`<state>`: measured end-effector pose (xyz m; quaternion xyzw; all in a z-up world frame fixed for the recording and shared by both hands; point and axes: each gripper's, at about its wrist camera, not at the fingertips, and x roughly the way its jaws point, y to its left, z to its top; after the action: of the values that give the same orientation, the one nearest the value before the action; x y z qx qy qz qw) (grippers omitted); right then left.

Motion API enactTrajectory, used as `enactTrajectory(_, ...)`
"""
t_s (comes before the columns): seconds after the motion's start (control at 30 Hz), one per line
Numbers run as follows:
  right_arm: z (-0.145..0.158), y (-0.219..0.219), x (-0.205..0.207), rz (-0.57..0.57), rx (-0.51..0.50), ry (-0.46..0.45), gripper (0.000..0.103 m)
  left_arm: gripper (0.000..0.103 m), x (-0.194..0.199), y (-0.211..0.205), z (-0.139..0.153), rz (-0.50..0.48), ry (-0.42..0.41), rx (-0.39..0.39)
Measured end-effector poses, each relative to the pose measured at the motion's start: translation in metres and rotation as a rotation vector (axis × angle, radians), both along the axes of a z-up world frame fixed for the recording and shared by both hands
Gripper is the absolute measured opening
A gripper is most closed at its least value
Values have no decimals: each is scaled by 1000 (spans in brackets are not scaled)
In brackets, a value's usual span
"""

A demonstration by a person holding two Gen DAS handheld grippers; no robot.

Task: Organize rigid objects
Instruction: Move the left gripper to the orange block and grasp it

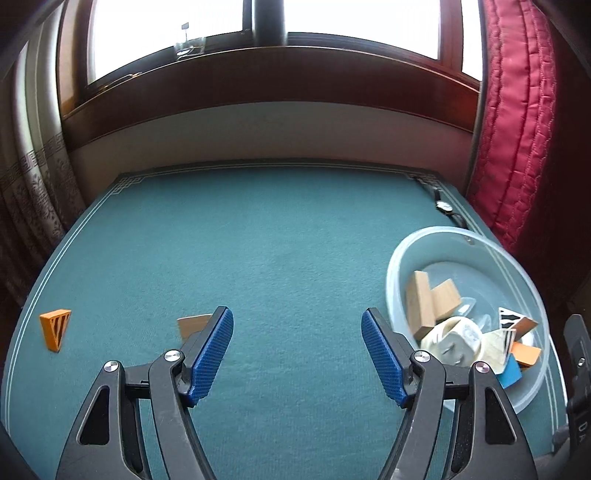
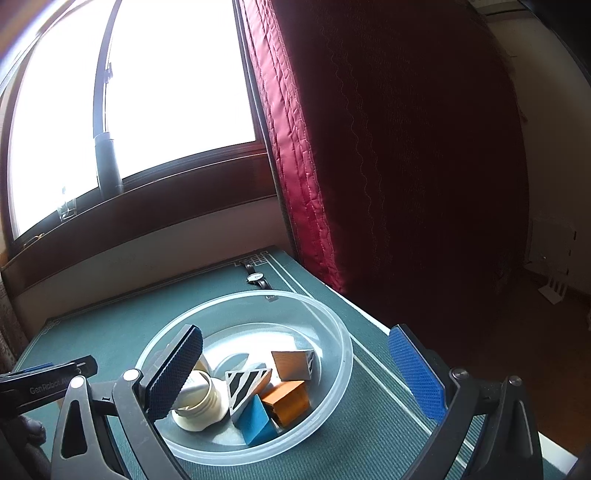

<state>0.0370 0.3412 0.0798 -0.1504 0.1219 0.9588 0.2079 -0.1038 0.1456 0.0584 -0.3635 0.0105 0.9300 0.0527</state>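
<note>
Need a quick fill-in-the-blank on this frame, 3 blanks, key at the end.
1. Most blocks already lie inside the clear plastic ____.
2. The orange striped wedge still lies on the green ____.
3. Both the left gripper and the right gripper are ____ and hold nothing.

Missing words: bowl; mat; open

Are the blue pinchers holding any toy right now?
No. The left gripper and the right gripper are both open with nothing between their pads.

Bright window (image 1: 177, 33), red curtain (image 1: 517, 129), seemingly overexposed.
</note>
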Motion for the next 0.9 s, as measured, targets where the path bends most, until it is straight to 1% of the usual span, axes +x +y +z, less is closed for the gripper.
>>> enactTrajectory(0.2,-1,-7,-4,57,8,-27,102,73,4,-34,-7,70,-6,-8)
enactTrajectory(0.3,-1,-9,-4,71,11,-35,102,73,9,-48,-8,104,4,-34)
enactTrajectory(0.47,0,-14,-4,91,23,-43,102,73,14,-72,-17,156,-10,-70)
enactTrajectory(0.6,1,-20,-5,106,45,-49,102,73,14,-96,-23,195,-28,-70)
enactTrajectory(0.9,2,-25,-5,102,68,-62,102,73,22,-157,-29,299,-32,-55)
